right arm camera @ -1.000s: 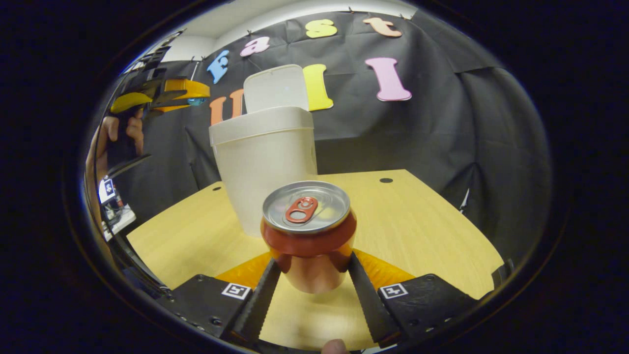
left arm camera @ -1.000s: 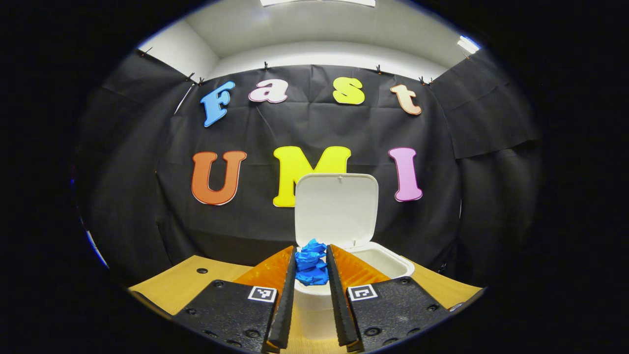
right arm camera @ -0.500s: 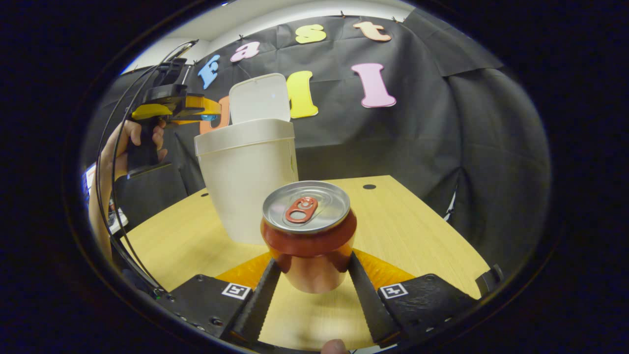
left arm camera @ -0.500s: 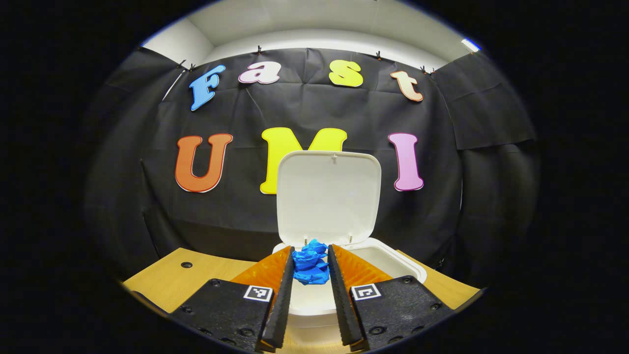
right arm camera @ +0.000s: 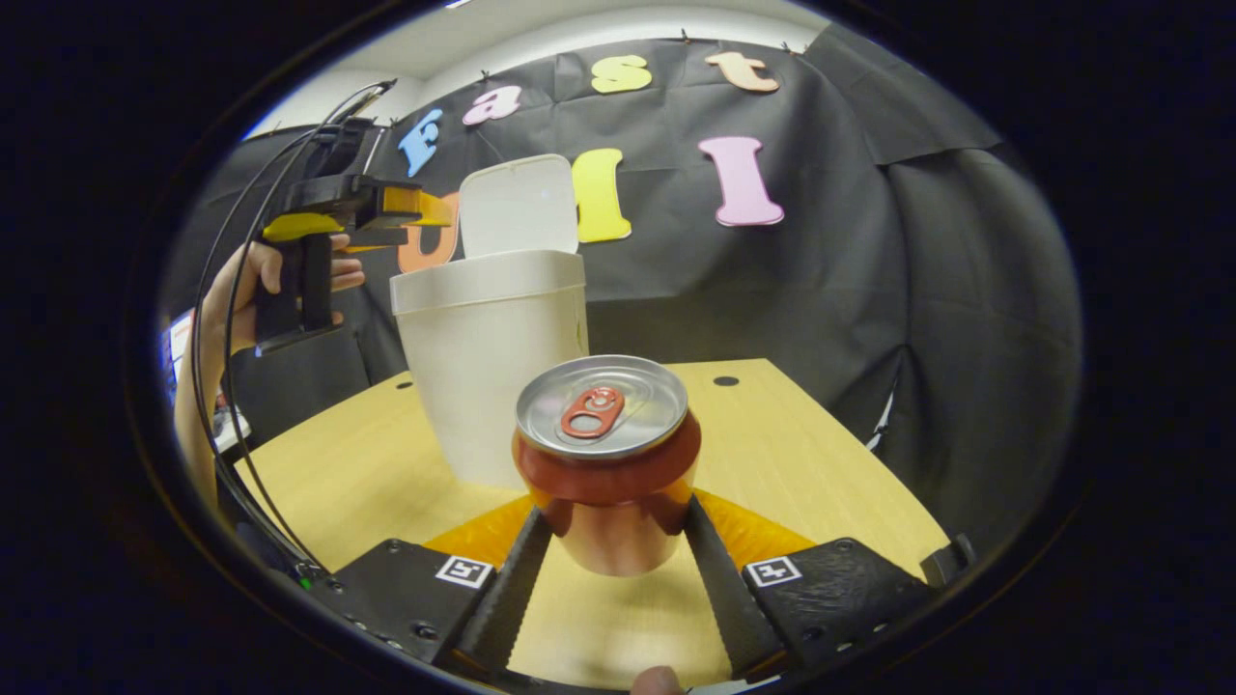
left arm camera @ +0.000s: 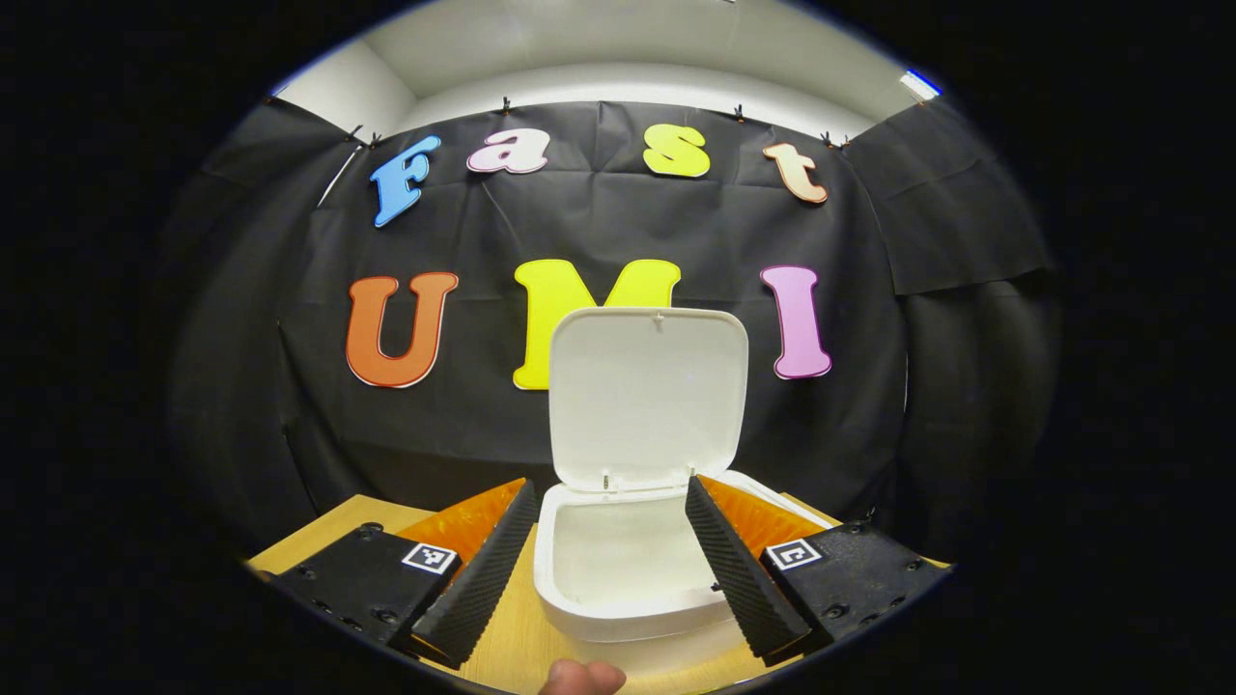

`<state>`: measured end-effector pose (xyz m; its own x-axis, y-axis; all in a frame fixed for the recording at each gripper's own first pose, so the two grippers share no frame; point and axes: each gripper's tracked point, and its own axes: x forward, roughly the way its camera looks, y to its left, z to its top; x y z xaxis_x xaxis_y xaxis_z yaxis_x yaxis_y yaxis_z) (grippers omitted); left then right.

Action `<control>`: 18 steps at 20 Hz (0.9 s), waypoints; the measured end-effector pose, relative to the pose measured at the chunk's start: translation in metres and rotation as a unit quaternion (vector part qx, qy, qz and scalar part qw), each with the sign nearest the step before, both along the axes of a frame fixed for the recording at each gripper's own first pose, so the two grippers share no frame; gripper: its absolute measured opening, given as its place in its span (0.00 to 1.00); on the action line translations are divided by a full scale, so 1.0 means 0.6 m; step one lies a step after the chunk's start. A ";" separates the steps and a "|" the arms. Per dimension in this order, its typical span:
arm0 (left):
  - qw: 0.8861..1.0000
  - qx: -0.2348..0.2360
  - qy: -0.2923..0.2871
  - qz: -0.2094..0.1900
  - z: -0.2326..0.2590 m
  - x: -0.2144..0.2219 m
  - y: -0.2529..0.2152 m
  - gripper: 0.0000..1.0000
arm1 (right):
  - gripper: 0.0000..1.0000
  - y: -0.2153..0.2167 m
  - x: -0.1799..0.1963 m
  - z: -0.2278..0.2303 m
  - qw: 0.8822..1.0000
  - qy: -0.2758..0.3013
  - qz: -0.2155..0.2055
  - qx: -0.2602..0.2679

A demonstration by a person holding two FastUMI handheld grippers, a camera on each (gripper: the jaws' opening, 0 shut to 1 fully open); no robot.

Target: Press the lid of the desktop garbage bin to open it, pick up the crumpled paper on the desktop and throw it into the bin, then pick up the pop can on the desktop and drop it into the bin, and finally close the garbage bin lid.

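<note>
Over the white plastic desktop bin [left arm camera: 628, 579], lid [left arm camera: 647, 396] upright, the left gripper [left arm camera: 610, 555] hung spread wide and empty, while beside the bin the right gripper [right arm camera: 608, 555] clamped the red aluminium pop can [right arm camera: 606, 463], apparently next to drop.

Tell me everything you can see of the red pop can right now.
The red metal pop can stands upright between the right gripper's two fingers, both of which press its lower sides. Its silver lid faces up, unopened as far as it shows, with a red pull tab lying flat. The body is glossy red and looks undented. It sits in front of the white plastic bin, apart from it, above the light wooden tabletop. Whether its base touches the tabletop cannot be told.
</note>
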<state>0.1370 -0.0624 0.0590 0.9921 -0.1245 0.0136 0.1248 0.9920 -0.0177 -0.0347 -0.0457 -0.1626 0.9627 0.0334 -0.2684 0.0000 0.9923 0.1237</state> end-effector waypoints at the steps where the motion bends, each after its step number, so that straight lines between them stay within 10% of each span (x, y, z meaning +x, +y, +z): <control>1: 1.000 0.003 -0.002 0.001 -0.001 -0.006 0.004 1.00 | 0.80 -0.002 0.003 0.009 1.000 -0.003 0.001 -0.004; 18: 1.000 0.016 0.011 0.015 -0.060 -0.135 0.113 1.00 | 0.80 0.069 0.128 0.300 0.991 -0.103 0.056 -0.061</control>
